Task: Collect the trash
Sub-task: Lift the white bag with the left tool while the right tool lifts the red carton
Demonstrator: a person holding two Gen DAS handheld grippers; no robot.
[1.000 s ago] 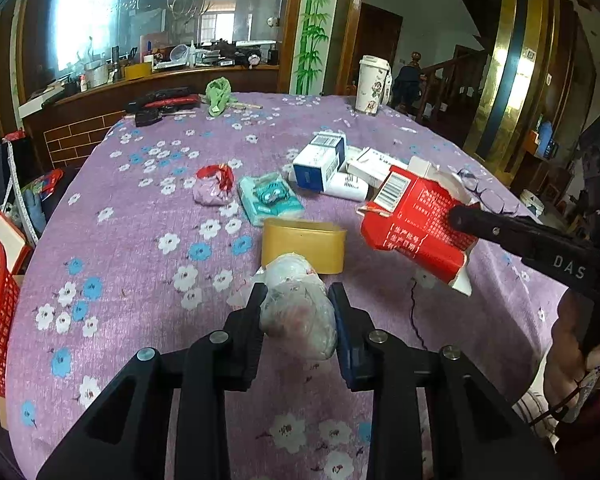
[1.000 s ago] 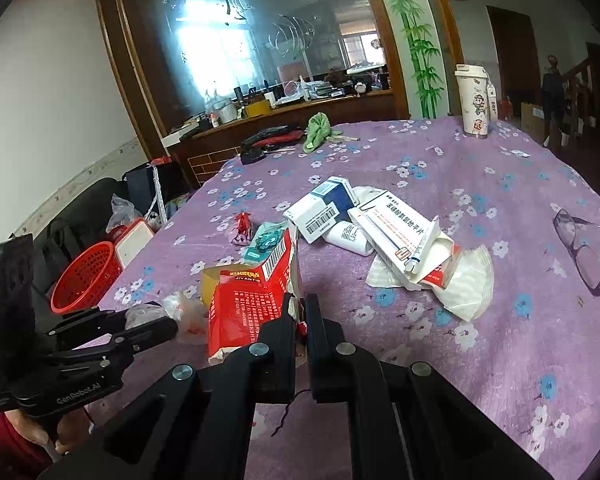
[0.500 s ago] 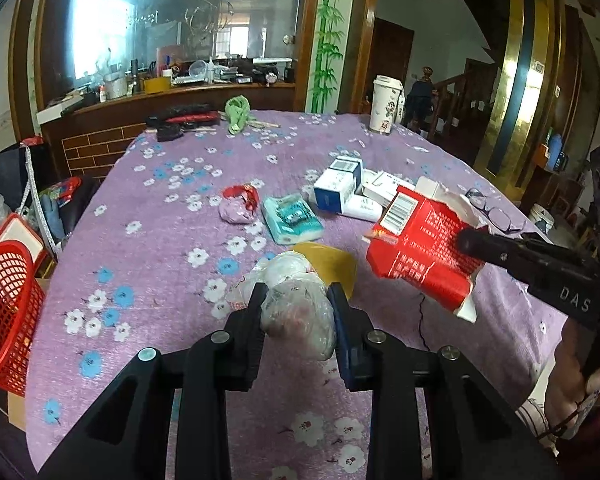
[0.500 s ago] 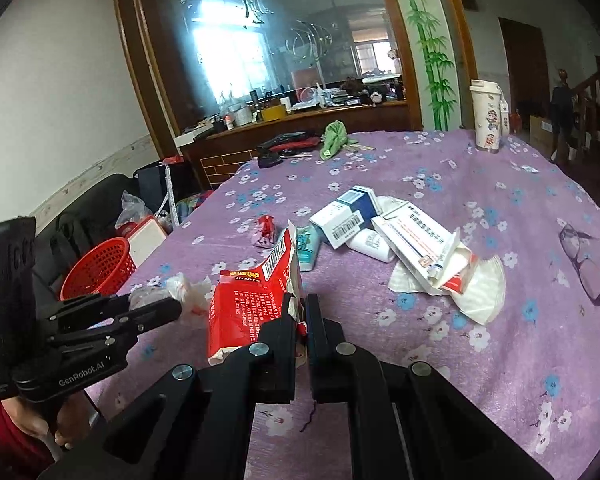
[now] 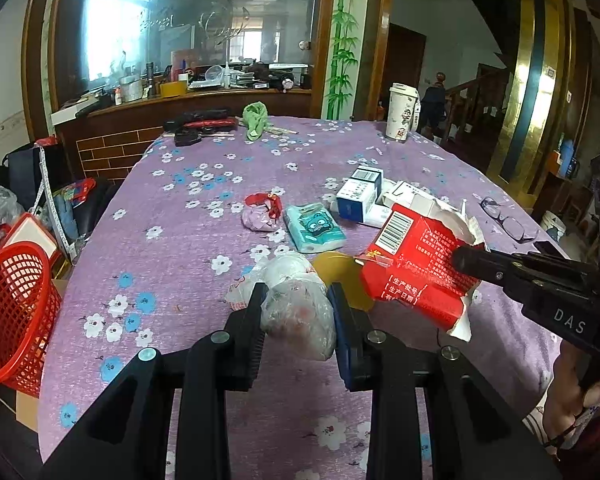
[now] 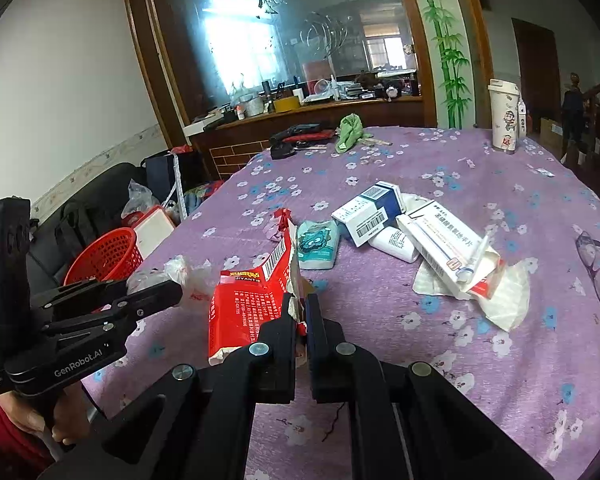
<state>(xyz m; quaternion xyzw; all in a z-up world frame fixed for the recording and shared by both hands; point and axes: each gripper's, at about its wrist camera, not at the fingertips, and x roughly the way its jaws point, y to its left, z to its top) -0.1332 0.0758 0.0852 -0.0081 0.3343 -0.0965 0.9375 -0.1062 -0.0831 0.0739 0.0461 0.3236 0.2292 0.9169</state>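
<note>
My left gripper is shut on a crumpled clear plastic bag and holds it above the purple flowered table. My right gripper is shut on a torn red carton and holds it up near the table's front; the carton also shows in the left wrist view. The left gripper shows in the right wrist view, left of the carton. A red mesh basket stands beside the table on the left; it also shows in the right wrist view.
On the table lie a yellow tape roll, a teal tissue pack, a red and pink wrapper, a blue and white box, a long white box with a tube, glasses, a cup and a green cloth.
Both grippers have risen and pulled back toward the table's near edge with their loads. The basket has come further into view on the left.
</note>
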